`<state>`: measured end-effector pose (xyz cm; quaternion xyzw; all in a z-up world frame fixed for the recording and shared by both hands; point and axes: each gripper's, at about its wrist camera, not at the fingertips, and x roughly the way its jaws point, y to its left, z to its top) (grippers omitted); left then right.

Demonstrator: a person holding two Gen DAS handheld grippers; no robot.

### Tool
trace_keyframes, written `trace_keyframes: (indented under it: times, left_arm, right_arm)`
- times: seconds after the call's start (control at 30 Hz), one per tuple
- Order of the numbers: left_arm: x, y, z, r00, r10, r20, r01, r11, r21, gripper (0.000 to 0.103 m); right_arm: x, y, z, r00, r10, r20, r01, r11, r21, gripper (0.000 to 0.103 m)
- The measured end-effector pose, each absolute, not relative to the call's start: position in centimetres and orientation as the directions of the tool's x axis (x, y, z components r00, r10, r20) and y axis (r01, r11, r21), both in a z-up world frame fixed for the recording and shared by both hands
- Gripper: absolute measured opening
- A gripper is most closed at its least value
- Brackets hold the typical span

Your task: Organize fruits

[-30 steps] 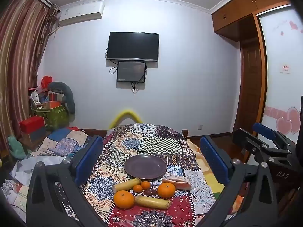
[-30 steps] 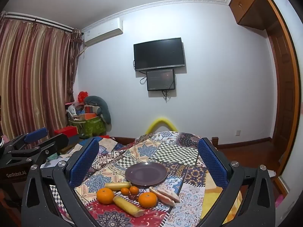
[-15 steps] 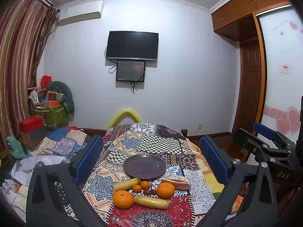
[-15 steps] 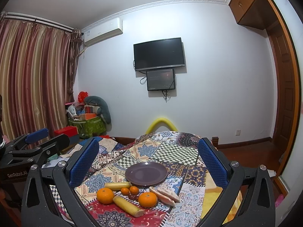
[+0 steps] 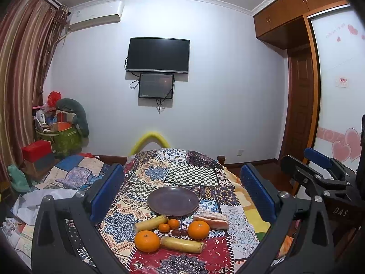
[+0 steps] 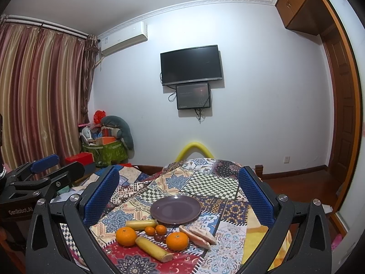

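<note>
Left wrist view: left gripper (image 5: 182, 196) held high and back from the table (image 5: 191, 171), fingers wide apart, nothing between them. Same for the right gripper (image 6: 178, 196), fingers spread, empty, seen at 3 o'clock from the left camera.

Nearest, at 6 o'clock: a banana piece (image 5: 182, 244) lying crosswise, touching a big orange (image 5: 147, 241) at its left end. Just beyond: a second big orange (image 5: 198, 229), two dark grapes (image 5: 179, 232), two small tangerines (image 5: 168, 225), another banana piece (image 5: 150, 222), and at 4 o'clock pinkish grapefruit wedges (image 5: 211, 218). Farther, dead centre: empty dark plate (image 5: 173, 201), nothing on it yet. All fruit off the plate, bunched tight in front of its near rim.

Judged risks: round oranges likely to roll off the soft patterned cloth if nudged during a reach; neighbours close enough to be knocked by wide fingers; soft wedges and grapes likely to squash under a hard squeeze; both grippers likely to collide if sent to the cluster together.
</note>
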<state>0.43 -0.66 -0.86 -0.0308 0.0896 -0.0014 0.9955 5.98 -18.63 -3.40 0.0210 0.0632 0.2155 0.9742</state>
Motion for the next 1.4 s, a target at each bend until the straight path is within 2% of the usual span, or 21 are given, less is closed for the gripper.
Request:
trace_keyframes:
  times: [1.17,1.4]
  left_arm:
    - [0.46,-0.71,-0.71,0.983,-0.009,-0.183,-0.003,0.998,-0.062,0.103]
    - [0.73,-0.36,-0.9,0.982,-0.007,-0.19,-0.003,0.999,-0.054,0.103]
  right_arm:
    - [5.94,-18.37,-3.53,0.898,0.423,-0.118,-0.418,0.906,0.071,0.103]
    - [6.48,-18.24,-4.38,0.891,0.432,-0.142,-0.425,0.902,0.078,0.103]
